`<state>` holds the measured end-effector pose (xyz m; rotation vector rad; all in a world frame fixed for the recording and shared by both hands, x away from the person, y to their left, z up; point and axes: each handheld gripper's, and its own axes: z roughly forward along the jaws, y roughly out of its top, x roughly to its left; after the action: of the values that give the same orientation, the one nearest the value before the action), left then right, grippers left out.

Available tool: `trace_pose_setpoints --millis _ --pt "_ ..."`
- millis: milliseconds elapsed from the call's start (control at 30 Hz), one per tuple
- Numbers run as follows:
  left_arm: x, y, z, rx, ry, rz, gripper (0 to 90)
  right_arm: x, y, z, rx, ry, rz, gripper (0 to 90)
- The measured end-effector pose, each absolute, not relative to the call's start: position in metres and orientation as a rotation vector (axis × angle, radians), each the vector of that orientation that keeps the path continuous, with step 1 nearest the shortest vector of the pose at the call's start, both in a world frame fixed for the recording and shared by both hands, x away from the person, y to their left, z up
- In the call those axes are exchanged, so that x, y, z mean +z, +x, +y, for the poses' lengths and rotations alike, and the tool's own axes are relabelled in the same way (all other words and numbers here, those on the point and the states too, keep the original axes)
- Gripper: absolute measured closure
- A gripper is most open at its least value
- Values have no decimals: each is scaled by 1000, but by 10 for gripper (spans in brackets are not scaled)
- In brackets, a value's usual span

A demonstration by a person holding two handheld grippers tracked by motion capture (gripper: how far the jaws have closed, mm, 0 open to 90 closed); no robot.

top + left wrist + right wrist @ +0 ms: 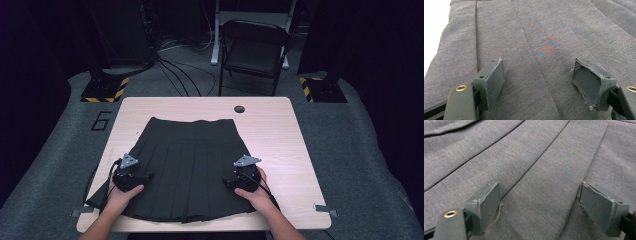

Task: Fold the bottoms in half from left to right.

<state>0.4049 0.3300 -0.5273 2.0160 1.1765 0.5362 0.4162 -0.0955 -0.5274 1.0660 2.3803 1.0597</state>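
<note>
the left hand-held gripper sits released, its two black jaws spread wide with nothing between them but the dark cloth underneath. the right hand-held gripper is the same: jaws far apart, gripping nothing, low over the cloth. whether the pads actually touch the fabric i cannot tell.

both hover over a dark pleated skirt that lies flat on the bench, waistband toward the far edge and hem toward the person, one corner of the hem hanging off the near left side. the left one is over the skirt's left part, the right one over its right part, well apart from each other.

from above you get the whole fan shape of the skirt, the pale wood-look bench top with a small round hole near its far edge, and a folding chair on the grey floor behind. close up, the left gripper view shows a fine woven grey weave with long straight pleat folds, and worn, chipped edges on the jaw pads. the right gripper view shows pleats running slantwise.
</note>
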Motion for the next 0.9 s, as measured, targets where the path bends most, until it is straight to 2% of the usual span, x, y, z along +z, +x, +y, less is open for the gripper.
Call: trace_pose_setpoints --millis 367,900 --pt "-527 406 330 515 2019 1174 219 -527 414 -96 1061 1078 2379 161" --pt "-527 403 330 515 2013 1194 229 -527 414 -95 1055 1063 2379 159"
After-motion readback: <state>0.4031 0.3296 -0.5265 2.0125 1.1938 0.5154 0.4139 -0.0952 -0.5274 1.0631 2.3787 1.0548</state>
